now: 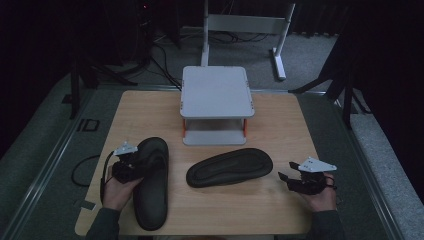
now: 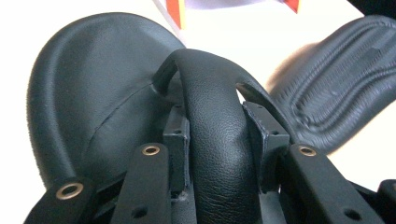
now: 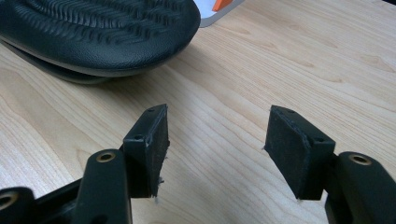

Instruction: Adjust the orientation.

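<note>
Two black slippers lie on the wooden table (image 1: 280, 125). The left slipper (image 1: 151, 182) rests sole-down near the front left, and my left gripper (image 1: 131, 165) is shut on its strap (image 2: 215, 140), which bulges between the two pads. The second slipper (image 1: 230, 167) lies upside down in the middle, ribbed sole (image 3: 93, 23) up. Over bare wood to its right, near the table's right edge, my right gripper (image 1: 290, 179) is open with nothing between its fingers (image 3: 149, 149).
A small white two-tier stand (image 1: 216, 92) with orange posts sits at the back centre of the table. Cables and a white frame (image 1: 245, 25) lie on the floor beyond. Bare wood stretches between the upturned slipper and the right gripper.
</note>
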Motion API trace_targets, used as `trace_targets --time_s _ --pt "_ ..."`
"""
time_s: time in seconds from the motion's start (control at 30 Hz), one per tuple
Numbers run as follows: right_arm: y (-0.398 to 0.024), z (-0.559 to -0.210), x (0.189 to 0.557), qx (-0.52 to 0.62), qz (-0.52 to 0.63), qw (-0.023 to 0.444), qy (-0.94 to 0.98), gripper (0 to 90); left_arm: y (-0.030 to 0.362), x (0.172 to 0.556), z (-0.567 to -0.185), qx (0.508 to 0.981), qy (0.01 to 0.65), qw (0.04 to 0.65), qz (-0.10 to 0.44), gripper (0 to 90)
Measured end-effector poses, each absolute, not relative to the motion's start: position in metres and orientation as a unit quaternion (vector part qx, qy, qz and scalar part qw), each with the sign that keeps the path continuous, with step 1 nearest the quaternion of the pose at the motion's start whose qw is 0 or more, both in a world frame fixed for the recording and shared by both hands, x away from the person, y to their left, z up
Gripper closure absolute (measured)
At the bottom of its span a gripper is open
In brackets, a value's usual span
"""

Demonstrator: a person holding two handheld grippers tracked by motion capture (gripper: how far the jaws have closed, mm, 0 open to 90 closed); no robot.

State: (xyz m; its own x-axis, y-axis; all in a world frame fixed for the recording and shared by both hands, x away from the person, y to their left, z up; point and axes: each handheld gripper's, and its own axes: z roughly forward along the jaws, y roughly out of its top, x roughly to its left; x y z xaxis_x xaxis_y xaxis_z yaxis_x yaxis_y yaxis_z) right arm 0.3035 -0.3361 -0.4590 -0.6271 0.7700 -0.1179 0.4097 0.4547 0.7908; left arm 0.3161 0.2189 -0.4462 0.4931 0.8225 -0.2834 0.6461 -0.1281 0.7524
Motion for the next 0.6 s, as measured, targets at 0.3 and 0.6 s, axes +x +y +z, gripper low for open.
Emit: trace_targets --time_s 0.3,0.6 --pt "-0.334 -0.460 0.304 0.358 0.379 0.236 0.820 39.1 0.213 0.346 -0.450 0.741 0.505 0.424 0.124 52.0" --pt "-0.322 -0.462 0.305 0.343 0.376 0.225 0.831 38.8 0.166 0.320 -0.417 0.764 0.442 0.429 0.192 44.5"
